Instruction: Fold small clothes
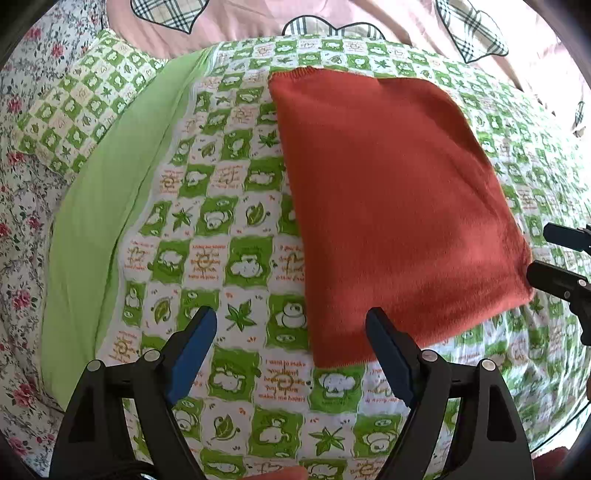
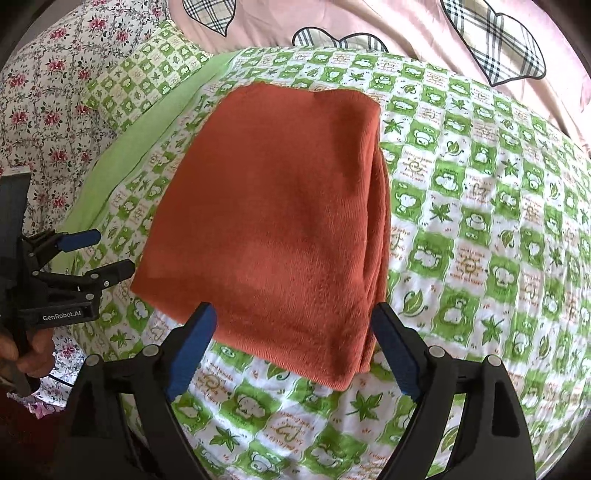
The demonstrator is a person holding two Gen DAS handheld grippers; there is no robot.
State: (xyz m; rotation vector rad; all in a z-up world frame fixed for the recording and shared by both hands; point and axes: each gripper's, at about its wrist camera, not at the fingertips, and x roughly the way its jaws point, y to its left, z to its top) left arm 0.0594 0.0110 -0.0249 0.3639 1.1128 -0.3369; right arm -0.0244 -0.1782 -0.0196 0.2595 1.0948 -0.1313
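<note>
A rust-orange knit garment (image 1: 391, 206) lies folded into a flat rectangle on the green-and-white patterned quilt (image 1: 229, 221). My left gripper (image 1: 291, 321) hangs above the quilt near the garment's near-left corner, jaws wide apart with nothing between the pads. In the right wrist view the same garment (image 2: 273, 229) shows stacked layers along its right edge. My right gripper (image 2: 293, 317) hovers over its near edge, open, the pads clear of the cloth. Each gripper also shows in the other's view: the right gripper (image 1: 543, 251) at the right, the left gripper (image 2: 110, 253) at the left, held by a hand (image 2: 29, 354).
A plain light-green sheet (image 1: 96, 236) runs along the quilt's left side. Floral bedding (image 1: 22, 177) lies further left, and a pink cover with plaid hearts (image 1: 258, 14) lies beyond the quilt. A matching green pillow (image 1: 77, 107) sits at the upper left.
</note>
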